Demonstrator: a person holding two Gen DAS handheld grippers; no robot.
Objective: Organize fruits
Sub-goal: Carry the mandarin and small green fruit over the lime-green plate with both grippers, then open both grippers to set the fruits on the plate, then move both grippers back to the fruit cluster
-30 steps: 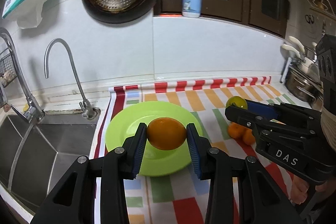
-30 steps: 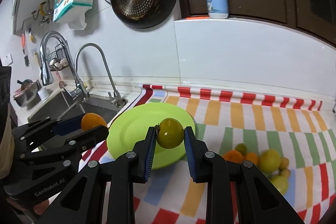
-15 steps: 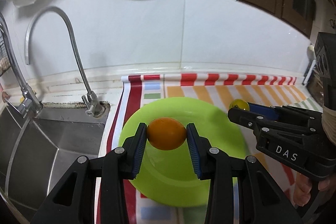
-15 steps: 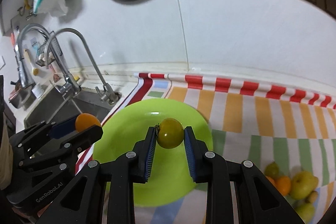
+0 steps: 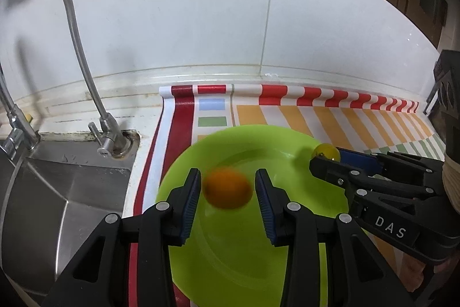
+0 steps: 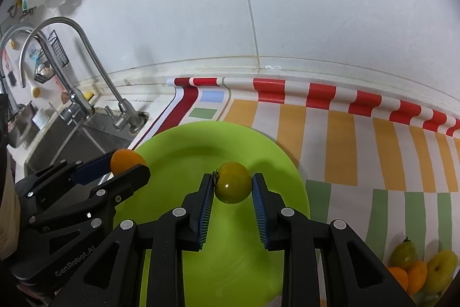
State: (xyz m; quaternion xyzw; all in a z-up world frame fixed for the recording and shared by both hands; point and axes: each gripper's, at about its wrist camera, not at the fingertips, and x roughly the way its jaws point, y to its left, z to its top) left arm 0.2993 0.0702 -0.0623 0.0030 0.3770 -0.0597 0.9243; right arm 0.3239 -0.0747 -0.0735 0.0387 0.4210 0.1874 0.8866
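A lime green plate [image 5: 258, 255] lies on the striped cloth and also shows in the right wrist view [image 6: 178, 146]. My left gripper [image 5: 227, 189] is over the plate with its jaws parted; a blurred orange [image 5: 227, 189] is between the pads with small gaps on both sides. From the right wrist view the orange [image 6: 125, 160] sits at the left gripper's tips. My right gripper [image 6: 233, 187] holds a yellow-green tomato [image 6: 233, 186] over the plate, with a narrow gap at the right pad. The tomato [image 5: 326, 153] also shows in the left wrist view.
A steel sink [image 5: 43, 206] with a curved tap [image 5: 74, 48] lies left of the plate. More fruit [image 6: 417, 266] is heaped on the cloth at the lower right. The tiled wall [image 5: 201, 19] rises behind.
Both grippers have moved forward and down over the plate. The left jaws have opened slightly and the orange, now blurred, has slipped lower between them.
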